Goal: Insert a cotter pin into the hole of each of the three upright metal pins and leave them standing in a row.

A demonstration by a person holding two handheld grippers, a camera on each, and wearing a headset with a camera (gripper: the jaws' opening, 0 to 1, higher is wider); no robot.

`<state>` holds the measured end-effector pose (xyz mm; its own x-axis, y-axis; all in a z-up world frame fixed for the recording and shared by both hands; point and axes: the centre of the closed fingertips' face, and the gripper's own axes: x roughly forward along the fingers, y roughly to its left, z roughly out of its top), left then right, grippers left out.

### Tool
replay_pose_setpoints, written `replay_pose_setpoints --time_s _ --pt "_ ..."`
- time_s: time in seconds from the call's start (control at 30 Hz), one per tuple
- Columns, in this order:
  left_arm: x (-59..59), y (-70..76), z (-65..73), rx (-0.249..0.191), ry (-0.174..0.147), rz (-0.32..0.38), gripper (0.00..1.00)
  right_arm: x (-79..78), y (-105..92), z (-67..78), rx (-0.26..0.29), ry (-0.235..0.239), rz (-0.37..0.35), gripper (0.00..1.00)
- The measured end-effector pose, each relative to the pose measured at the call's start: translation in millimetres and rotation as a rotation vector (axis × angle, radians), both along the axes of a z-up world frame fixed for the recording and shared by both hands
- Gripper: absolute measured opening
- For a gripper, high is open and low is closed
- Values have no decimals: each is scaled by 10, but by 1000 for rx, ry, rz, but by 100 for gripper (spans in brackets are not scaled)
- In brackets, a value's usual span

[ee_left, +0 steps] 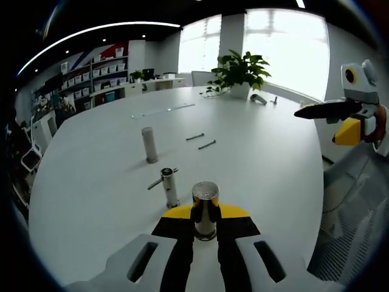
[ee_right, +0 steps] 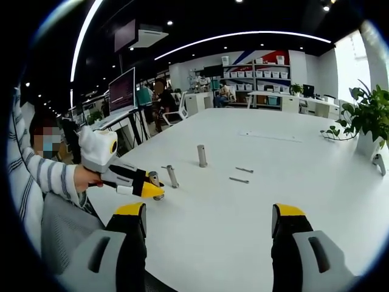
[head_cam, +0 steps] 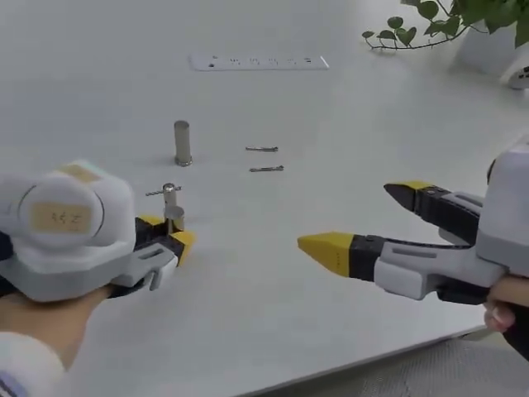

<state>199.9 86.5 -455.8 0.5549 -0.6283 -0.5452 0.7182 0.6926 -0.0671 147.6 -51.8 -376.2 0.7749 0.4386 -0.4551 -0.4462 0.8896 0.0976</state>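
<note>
Steadying the near pin [ee_left: 205, 198] for insertion, the left gripper [ee_left: 205, 214] is clamped on it; the right gripper [ee_right: 208, 212] is spread, empty.

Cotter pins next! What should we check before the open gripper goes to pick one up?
1. Is the right gripper open and empty: ok.
2. Do the loose cotter pins lie free on the table, apart from each other: ok.
3. Is the left gripper shut on the near metal pin, with the pin upright: ok.
4. Does the middle metal pin have its cotter pin through it: ok.
5. Does the far metal pin have one too: not ok, it is bare.
6. Is the near metal pin's hole turned towards the right gripper: cannot tell.
</note>
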Motion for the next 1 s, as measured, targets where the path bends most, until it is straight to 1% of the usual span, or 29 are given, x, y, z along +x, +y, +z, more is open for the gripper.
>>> replay_pose_setpoints --time_s 0.07,0.1,0.2,0.3,0.37,0.4,0.43,0.47,0.57,0.67,0.73,0.83,0.87,0.93,1.0 --pt "-6 -28 -22 19 -4 -21 9 1 3 4 2 -1 -1 83" --pt "-6 -35 -26 21 -9 -24 9 1 3 4 3 -1 -1 83" --pt "-8 -49 -33 17 -12 -26 9 -3 -3 1 7 0 -4 83" --pt "-20 -66 -71 18 -1 -27 9 -4 -12 -7 7 1 -7 83" --pt "-34 -72 -101 24 1 -39 9 -4 -20 -12 4 3 -8 83" --pt "-49 -66 -137 19 21 -30 9 -3 -22 -10 4 2 -9 83" --pt "-56 -64 -152 19 22 -30 9 -3 -26 -7 5 1 -10 83" --pt "-81 -64 -161 17 18 -36 9 -4 -27 -5 6 0 -11 83" --pt "-67 -76 -148 21 7 -43 9 -5 -37 -5 7 0 -16 83" --pt "-60 -75 -144 7 13 -31 9 -13 -31 -18 5 3 -15 83" --pt "-65 -70 -146 7 10 -30 10 -18 -25 -25 5 4 -15 83" --pt "-105 -59 -162 46 0 -42 10 -22 -8 -30 11 3 -18 83" --pt "-105 -64 -157 46 -11 -47 10 -26 2 -37 10 4 -17 83" --pt "-114 -52 -168 43 9 -35 10 -34 19 -45 8 5 -15 83" --pt "-113 -50 -174 37 15 -31 10 -43 34 -49 9 5 -12 83"
